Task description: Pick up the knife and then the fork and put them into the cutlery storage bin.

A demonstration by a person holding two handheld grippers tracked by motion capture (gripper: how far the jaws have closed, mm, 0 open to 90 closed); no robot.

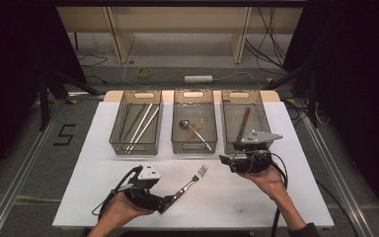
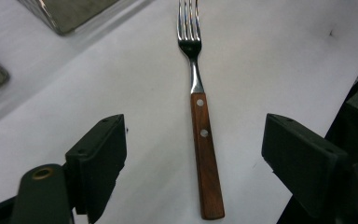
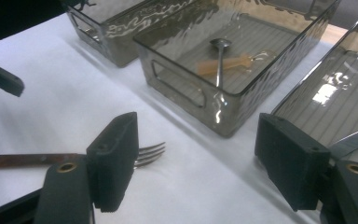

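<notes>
A fork (image 1: 190, 181) with a wooden handle lies flat on the white table (image 1: 296, 197), tines pointing toward the bins. My left gripper (image 1: 164, 202) is at the handle end, near the table's front edge. In the left gripper view its jaws stand wide on either side of the fork (image 2: 200, 126) without touching it, so this gripper (image 2: 196, 128) is open. My right gripper (image 1: 226, 161) hovers open in front of the right bin, pointing left, with nothing between its jaws. In the right gripper view, the fork (image 3: 37, 160) lies beyond this gripper (image 3: 196, 135), partly hidden by one jaw.
Three clear bins stand in a row at the back. The left bin (image 1: 134, 148) holds chopsticks (image 1: 140, 123), the middle bin (image 1: 193, 147) a spoon (image 1: 192, 129), the right bin (image 1: 229, 123) a knife (image 1: 243, 121). Cables trail off both grippers.
</notes>
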